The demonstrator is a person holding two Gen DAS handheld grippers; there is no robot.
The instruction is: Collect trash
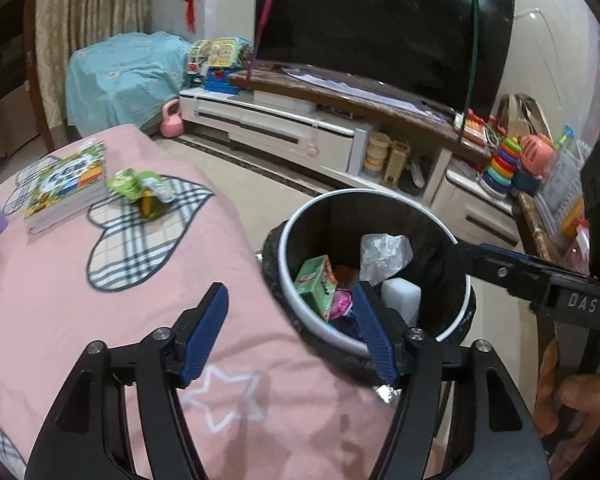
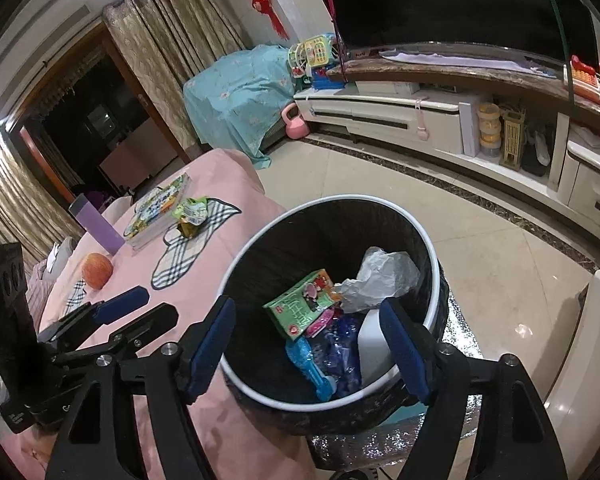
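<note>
**Both grippers open over the bin**

The bin (image 2: 332,300) stands on the floor hard against the edge of the pink table (image 1: 60,300), black inside with a white rim; in it lie a green carton (image 2: 302,306), a crumpled white bag (image 2: 380,276) beyond it, blue plastic (image 2: 332,356) toward my side, a pink scrap (image 2: 320,322) between carton and blue plastic, and a white block (image 2: 374,346) at the right; what the blue plastic is I cannot tell.

My right gripper (image 2: 308,348) hangs above the near rim, tilted down into the bin, its blue pads wide apart and nothing between them; the trash lies below, untouched. My left gripper (image 1: 292,332) is beside it, over the table's edge, its jaws also apart and empty; its right finger crosses in front of the bin's rim, its left finger is over the pink cloth.

Trash not yet collected: a green wrapper (image 1: 142,192) lies crumpled on a checked heart patch (image 1: 136,240) of the cloth, well apart from both grippers, just beside a stack of books (image 1: 66,184).

Farther left on the table stand a purple bottle (image 2: 96,224) and, nearer me, an apple (image 2: 97,270).

Beyond the bin the tiled floor (image 2: 440,216) runs to a long white cabinet (image 2: 400,118) with a dark television (image 1: 380,28) above it; toys (image 1: 504,160) crowd the cabinet's right end; a pink kettlebell (image 1: 171,120) sits on the floor by a blue-covered shape (image 1: 120,76), curtains (image 2: 168,52) behind.
</note>
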